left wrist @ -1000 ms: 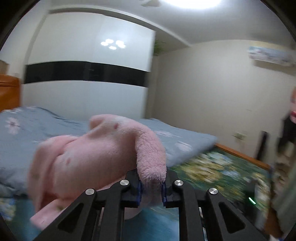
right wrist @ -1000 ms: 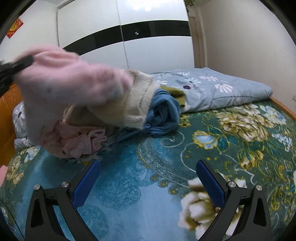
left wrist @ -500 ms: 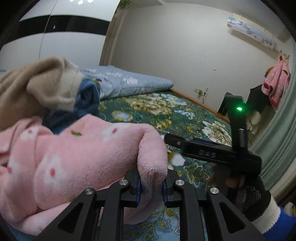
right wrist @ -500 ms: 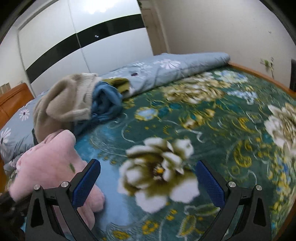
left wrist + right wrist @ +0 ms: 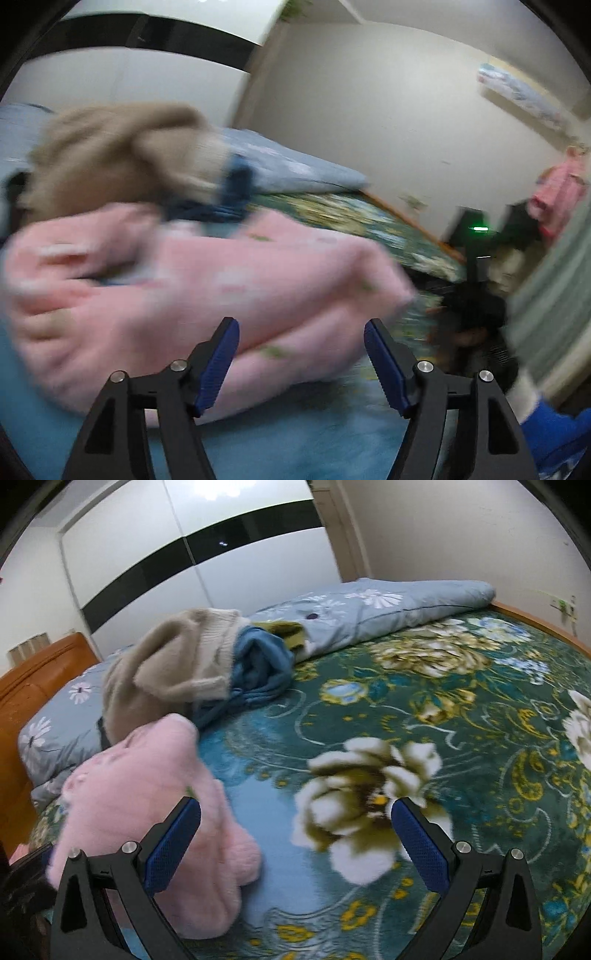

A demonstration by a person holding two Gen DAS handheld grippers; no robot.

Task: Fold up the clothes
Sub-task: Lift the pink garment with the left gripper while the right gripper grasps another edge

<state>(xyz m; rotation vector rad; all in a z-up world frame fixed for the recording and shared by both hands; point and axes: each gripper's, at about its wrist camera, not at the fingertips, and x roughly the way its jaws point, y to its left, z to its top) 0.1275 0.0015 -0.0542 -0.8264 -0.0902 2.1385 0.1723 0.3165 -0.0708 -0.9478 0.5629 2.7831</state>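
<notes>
A pink fleece garment [image 5: 184, 288] lies bunched on the floral blanket [image 5: 424, 709], blurred in the left wrist view. My left gripper [image 5: 301, 332] sits low just in front of it. Its jaws are opening wide and the pads press on nothing; the garment's near edge lies just beyond the fingertips. My right gripper [image 5: 295, 812] is open over the blanket with nothing between its fingers, and the pink garment [image 5: 147, 794] lies beside its left finger. Behind the garment is a pile with a beige sweater [image 5: 162, 672] and a blue garment [image 5: 262, 664].
A grey-blue flowered quilt [image 5: 388, 609] is rolled along the bed's far side. An orange headboard [image 5: 33, 679] stands at the left. The hand in a dark glove holding the right gripper [image 5: 476, 314] shows at the right of the left wrist view, with a blue sleeve [image 5: 554, 435].
My left gripper came down with the pink garment, then let go of the fold; its jaws went from shut to wide. The garment now rests on the bed. The right gripper stayed open.
</notes>
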